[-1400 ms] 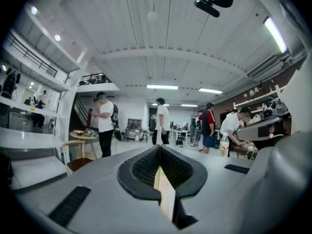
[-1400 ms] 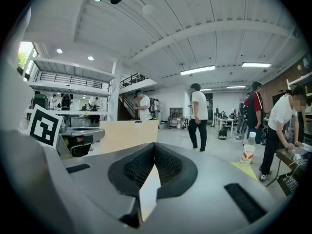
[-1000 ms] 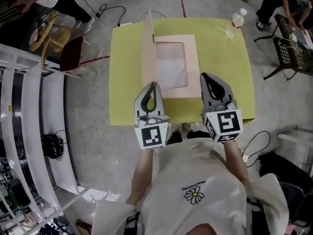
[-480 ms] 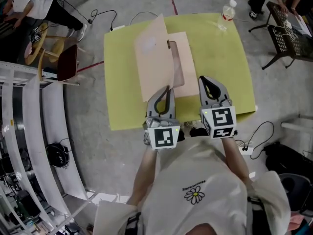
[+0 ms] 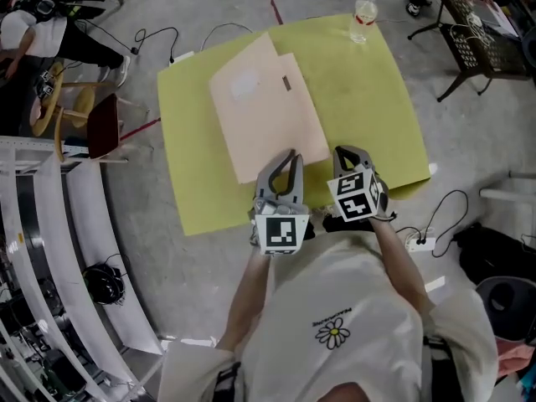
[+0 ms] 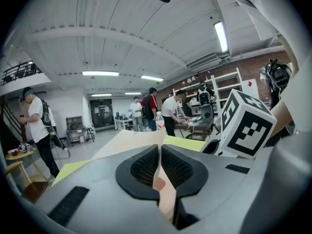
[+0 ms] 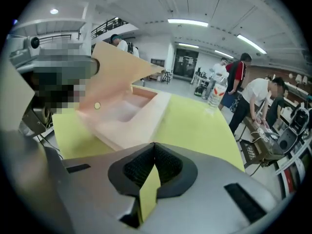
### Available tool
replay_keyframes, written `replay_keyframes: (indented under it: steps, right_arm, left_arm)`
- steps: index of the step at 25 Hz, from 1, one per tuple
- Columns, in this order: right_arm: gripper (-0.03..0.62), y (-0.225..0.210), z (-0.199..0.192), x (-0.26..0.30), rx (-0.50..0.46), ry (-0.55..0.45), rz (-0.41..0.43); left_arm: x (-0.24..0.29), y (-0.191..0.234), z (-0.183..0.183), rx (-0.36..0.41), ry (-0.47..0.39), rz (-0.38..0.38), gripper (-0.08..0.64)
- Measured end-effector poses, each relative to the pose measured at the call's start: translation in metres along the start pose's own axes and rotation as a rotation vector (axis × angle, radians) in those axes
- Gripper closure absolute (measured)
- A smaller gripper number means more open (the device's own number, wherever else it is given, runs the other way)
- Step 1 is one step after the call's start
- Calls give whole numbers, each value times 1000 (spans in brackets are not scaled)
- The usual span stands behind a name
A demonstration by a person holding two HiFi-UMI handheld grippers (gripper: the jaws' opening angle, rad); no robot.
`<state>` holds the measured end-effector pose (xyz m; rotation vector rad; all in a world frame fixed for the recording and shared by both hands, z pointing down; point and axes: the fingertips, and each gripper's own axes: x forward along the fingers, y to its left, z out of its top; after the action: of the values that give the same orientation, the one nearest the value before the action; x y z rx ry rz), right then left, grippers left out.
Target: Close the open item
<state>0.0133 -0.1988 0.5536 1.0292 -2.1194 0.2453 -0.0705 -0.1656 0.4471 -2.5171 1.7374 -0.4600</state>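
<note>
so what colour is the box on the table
Pale pinkish beige. The box shows best in the head view.

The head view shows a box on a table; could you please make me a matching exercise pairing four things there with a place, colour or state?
Things:
1. box lid
2. water bottle
3. table
4. right gripper

Descriptions:
A. yellow-green
B. jaws together, nothing held between them
C. tilted over the box, not yet flat
D. upright at the table's far right corner

Pairs: 1-C, 2-D, 3-A, 4-B
</note>
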Motion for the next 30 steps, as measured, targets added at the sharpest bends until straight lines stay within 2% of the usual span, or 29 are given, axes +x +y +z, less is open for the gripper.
replay_keyframes:
  steps: [6, 11, 19, 26, 30]
  right_arm:
    - [580, 0, -17, 8, 86, 33, 60]
    - [580, 0, -27, 14, 86, 39, 92]
    - [580, 1, -18, 15, 65, -11, 126]
    - [580, 3, -21, 14, 71, -11, 123]
    - [580, 1, -21, 15, 65, -13, 126]
  left_arm:
    - [11, -15, -2, 10, 19, -51, 535]
    - [21, -30, -16, 20, 56, -112, 534]
    - [36, -52, -46, 42, 142, -218, 532]
    - [48, -70, -80, 103, 316, -368, 529]
    - [53, -76, -92, 155, 380, -405, 525]
